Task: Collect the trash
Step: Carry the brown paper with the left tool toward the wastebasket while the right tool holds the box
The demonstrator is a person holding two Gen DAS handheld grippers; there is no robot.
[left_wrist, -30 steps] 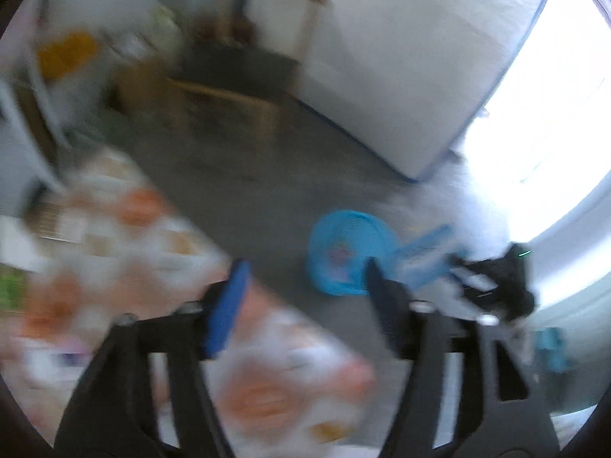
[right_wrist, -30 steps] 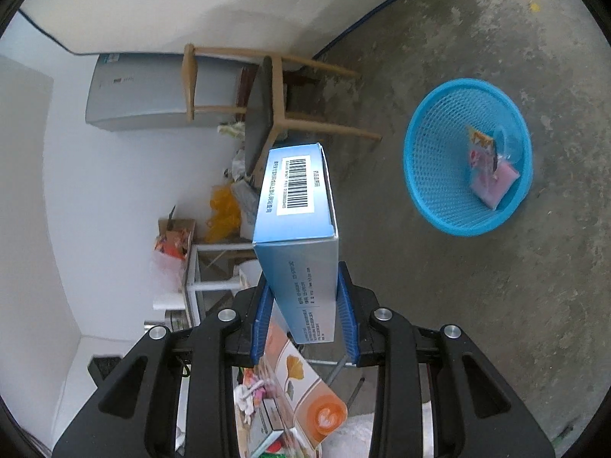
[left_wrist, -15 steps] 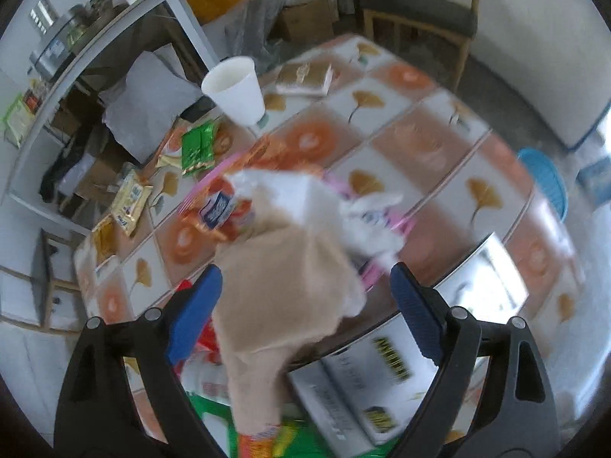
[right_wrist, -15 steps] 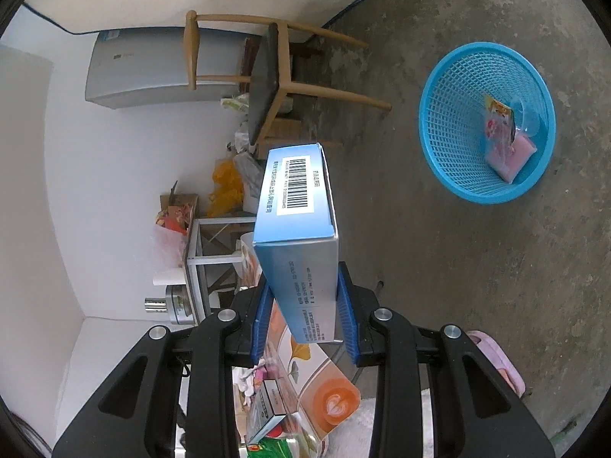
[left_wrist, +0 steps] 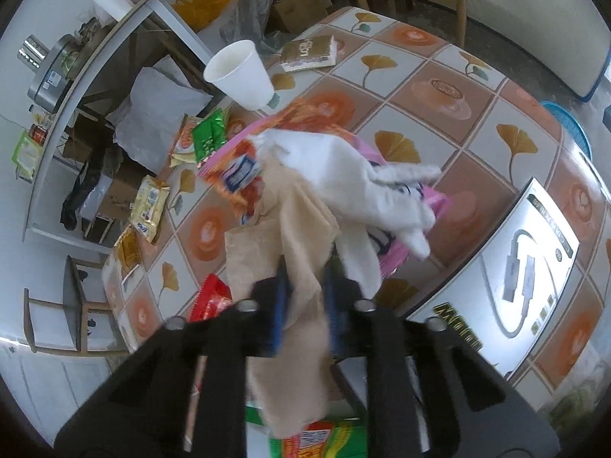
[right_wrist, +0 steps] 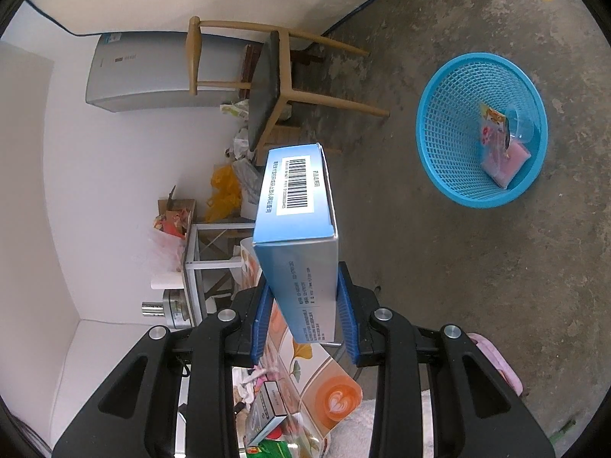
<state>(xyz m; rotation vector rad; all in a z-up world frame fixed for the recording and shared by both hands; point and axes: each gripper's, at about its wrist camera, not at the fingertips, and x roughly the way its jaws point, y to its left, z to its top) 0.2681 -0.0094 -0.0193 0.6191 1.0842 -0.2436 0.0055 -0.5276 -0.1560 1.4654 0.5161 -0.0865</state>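
Rough grey concrete floor (right_wrist: 439, 267); glossy tablecloth (left_wrist: 439, 87) printed with ginkgo leaves and coffee cups. We list: left gripper (left_wrist: 305, 305) pinching a limp beige paper napkin (left_wrist: 294, 236) over crumpled white tissue (left_wrist: 343, 175); right gripper (right_wrist: 305, 320) clamping a rectangular blue cardboard box (right_wrist: 298, 236) above the floor; round blue mesh basket (right_wrist: 450, 129) holding wrappers.

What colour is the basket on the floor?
Bright blue, an open mesh. The basket shows best in the right wrist view.
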